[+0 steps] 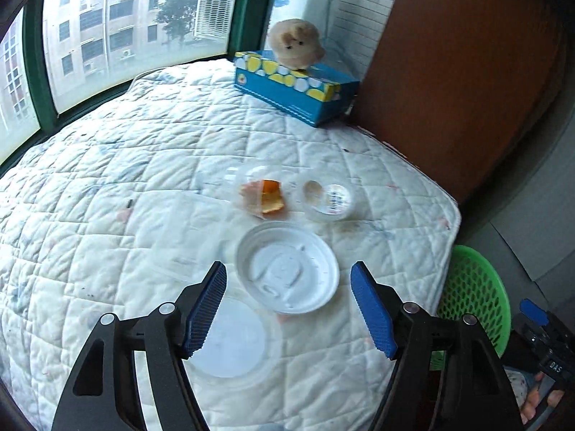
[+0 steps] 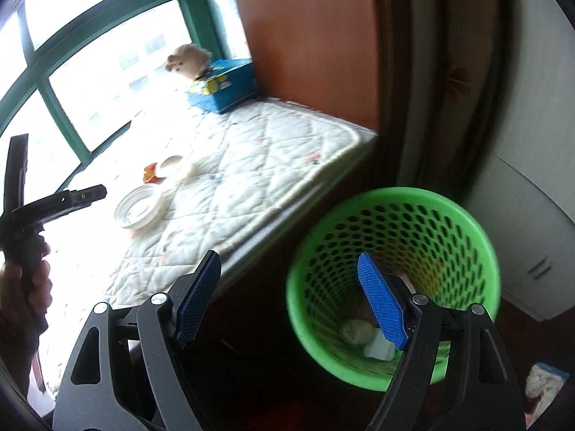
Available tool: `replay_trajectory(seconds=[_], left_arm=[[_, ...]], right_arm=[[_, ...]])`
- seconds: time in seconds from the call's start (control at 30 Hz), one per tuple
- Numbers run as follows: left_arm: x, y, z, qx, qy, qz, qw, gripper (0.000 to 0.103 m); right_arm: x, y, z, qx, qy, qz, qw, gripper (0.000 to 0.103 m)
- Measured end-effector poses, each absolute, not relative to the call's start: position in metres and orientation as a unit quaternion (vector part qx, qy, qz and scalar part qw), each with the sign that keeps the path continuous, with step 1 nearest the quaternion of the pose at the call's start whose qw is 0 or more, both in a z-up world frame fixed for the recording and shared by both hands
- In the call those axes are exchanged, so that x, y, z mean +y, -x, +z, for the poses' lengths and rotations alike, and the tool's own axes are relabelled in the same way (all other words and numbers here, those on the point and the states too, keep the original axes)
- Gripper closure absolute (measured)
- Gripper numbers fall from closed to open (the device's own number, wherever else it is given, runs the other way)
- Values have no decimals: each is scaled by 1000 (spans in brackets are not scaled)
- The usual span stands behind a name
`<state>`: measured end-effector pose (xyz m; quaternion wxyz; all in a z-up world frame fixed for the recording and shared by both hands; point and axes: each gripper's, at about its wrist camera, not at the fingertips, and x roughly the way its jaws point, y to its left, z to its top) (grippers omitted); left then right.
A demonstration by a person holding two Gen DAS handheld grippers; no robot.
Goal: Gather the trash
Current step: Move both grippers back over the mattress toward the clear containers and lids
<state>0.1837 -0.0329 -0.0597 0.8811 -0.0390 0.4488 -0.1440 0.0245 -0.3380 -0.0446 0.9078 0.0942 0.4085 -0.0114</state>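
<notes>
Left gripper [image 1: 288,309] spread, empty, above white lid [image 1: 287,273] on quilted mattress [image 1: 107,186]; green basket [image 1: 474,294] beside.

The left wrist camera looks steeply down along the left hand-held gripper [image 1: 288,309] onto the quilted mattress [image 1: 107,215], close above a white lid [image 1: 287,273]. The right wrist camera looks down along the right hand-held gripper [image 2: 289,300], past the mattress edge, into the green basket [image 2: 395,215] near below. Both views share the mattress, the white lid, the blue tissue box [image 1: 298,86], the window [image 1: 118,18] and the basket.
</notes>
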Motion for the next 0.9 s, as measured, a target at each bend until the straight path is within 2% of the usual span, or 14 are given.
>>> replay_trajectory(seconds=[0.3,0.9], left_arm=[[23,-221,-85,471,10,-109,875,33],[14,-253,-119,492,-24,-132,860,33]], right_arm=[[-298,-54,-48,422,-76,19,903,24],[-243,-95,-62,447,-48,62,891,24]])
